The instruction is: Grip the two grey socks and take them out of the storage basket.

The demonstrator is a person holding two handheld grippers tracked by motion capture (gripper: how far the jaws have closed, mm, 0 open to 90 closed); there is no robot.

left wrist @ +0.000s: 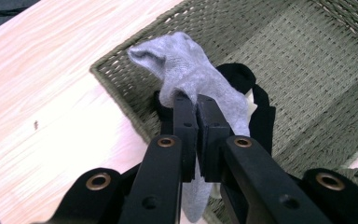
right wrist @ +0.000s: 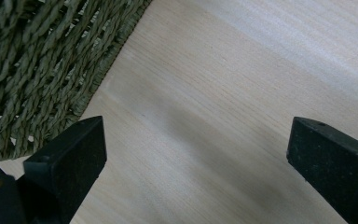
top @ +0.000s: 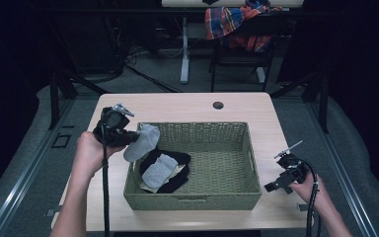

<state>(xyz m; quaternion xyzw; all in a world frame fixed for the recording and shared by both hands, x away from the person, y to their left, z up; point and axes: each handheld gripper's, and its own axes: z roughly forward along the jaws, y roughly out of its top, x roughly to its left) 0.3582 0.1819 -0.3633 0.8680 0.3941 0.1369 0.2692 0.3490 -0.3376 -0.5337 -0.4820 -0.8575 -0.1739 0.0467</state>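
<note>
Two grippers, two grey socks, one basket. The left gripper (top: 134, 137) is clamped tight on one grey sock (top: 143, 142), which hangs from its jaws over the basket's (top: 227, 197) rim at about nine o'clock. The second grey sock (top: 159, 170) lies inside the basket on dark clothes (top: 175, 181), at seven o'clock. At four o'clock the right gripper (right wrist: 196, 154) rests on the table (top: 177, 106), jaws wide apart, holding nothing.
</note>
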